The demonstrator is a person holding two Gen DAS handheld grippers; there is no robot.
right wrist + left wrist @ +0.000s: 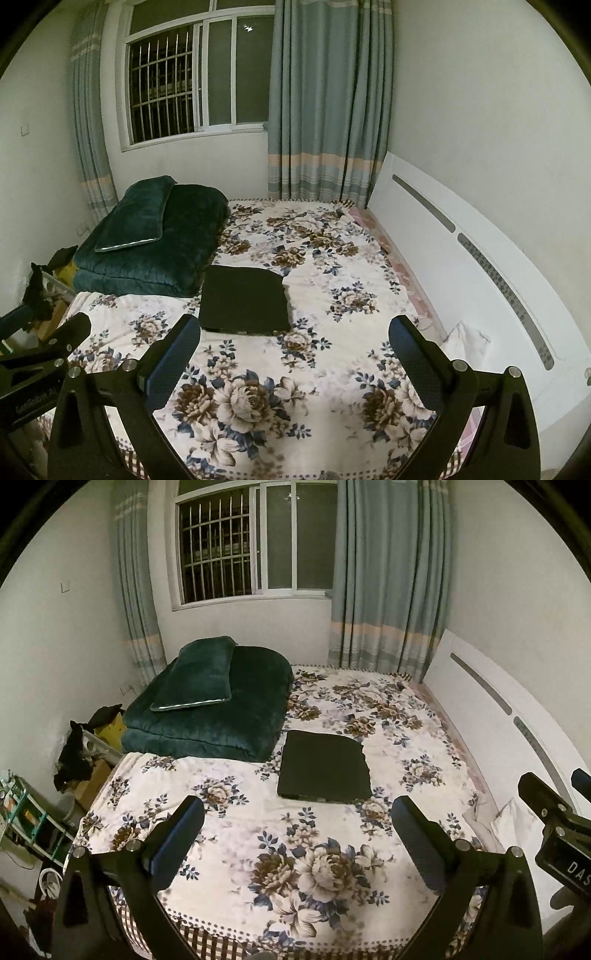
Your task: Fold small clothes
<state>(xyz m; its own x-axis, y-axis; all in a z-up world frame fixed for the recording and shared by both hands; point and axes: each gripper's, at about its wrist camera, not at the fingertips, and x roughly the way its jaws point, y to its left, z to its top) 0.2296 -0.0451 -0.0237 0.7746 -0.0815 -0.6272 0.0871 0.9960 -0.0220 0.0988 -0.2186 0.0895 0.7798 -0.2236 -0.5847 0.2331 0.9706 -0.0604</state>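
item: one dark garment (324, 767), folded, lying flat on the floral bedspread (229, 812) near the middle of the bed, just beside the near edge of the stacked green quilt (221, 716), apart from both of my tongs. handling, as i judge it: light, soft, limp cloth with no stiffness of its own; it will sag and unfold if lifted by one point, and it may drag on the bedspread under it. not fragile, not slippery by the look of it. where to take hold: the two near corners, one per tong, pinching through all the layers at the layered near edge so the stack moves together; a single pinch in the middle would bunch it. appearance: black or very dark green, i cannot tell which in this light; a neat, roughly square packet, edges fairly straight, the far right corner slightly rounded, surface smooth with no visible print, buttons or seams. the near edge shows a thin line of stacked layers. it already looks folded, so i judge little is left but tidying or setting it aside. tongs: my left gripper (297, 823) hangs above the near part of the bed, jaws spread wide, nothing between them. my right gripper (293, 343) likewise, jaws wide apart and empty, the garment just beyond its left finger in that view.
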